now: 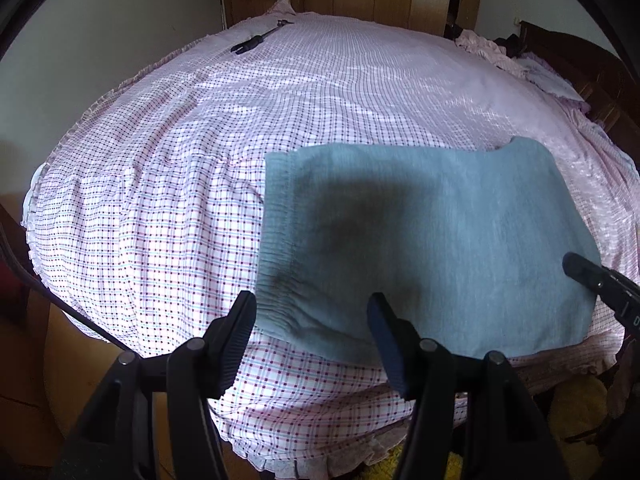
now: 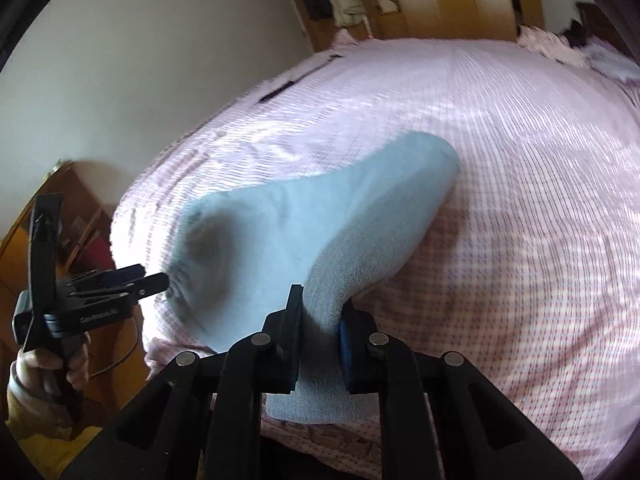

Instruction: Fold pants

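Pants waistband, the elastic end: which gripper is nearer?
Left. The left gripper hangs open right at the waistband of the pants. The right gripper is shut on the opposite near corner of the pants.

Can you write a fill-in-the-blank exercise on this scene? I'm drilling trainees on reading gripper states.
1. The right hand-held gripper is shut on the folded ____ fabric pants.
2. The left hand-held gripper is ____, holding nothing.
3. The pants lie on a pink checked ____.

Missing words: blue; open; bedsheet
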`<state>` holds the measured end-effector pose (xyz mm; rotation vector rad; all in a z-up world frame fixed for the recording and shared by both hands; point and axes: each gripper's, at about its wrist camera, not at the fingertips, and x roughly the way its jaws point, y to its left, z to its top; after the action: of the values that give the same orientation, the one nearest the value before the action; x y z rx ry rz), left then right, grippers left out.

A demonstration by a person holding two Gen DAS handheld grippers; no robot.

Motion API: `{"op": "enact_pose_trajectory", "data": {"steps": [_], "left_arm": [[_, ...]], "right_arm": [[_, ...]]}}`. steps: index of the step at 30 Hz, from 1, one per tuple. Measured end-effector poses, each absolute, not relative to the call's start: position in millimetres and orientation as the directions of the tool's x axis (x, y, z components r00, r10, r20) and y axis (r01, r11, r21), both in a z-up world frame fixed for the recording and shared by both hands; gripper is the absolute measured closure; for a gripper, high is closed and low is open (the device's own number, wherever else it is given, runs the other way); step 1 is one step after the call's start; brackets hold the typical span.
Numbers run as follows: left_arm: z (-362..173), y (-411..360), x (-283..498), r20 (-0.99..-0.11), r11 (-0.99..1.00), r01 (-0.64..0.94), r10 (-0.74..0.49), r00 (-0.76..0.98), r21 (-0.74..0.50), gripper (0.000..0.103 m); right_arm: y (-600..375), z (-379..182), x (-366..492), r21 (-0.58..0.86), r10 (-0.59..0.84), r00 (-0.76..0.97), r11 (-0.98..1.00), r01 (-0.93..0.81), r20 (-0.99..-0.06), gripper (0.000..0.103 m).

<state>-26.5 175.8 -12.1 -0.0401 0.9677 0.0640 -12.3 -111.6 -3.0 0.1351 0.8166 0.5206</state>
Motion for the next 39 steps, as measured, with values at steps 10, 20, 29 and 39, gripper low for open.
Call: {"op": "enact_pose_trajectory", "data": {"steps": [10,20,29,39], "left_arm": [[-2,198,-33,-0.804,0.992,-0.125,0.057,0.592,-0.022,0.042],[4,229,-30,-0.797,0.984,-0.179,0.090,0.598,-0.024,0.042],[-2,250,-23,-0.799,0.978,-0.208,0.104,0.592,-0.027,0.042],[-11,279,-19,-0.809,0.966,-0.256,0.112,0.577,-0.048,0.042]], "right_arm": [[-64,26,-22,0.224,0.567,0.534,0.788,-0.574,-0.627,0.095],[-6,40,-16,0.234,0.669,0.403,0.653,-0.720,-0.625,0.095],[63,24,-4,0.274,0.714,0.268,0.546,-0.792,-0.647,0.095],[101,-7,7,0.346,0.723,0.184,0.518,-0.782,-0.666,0.086]]}}
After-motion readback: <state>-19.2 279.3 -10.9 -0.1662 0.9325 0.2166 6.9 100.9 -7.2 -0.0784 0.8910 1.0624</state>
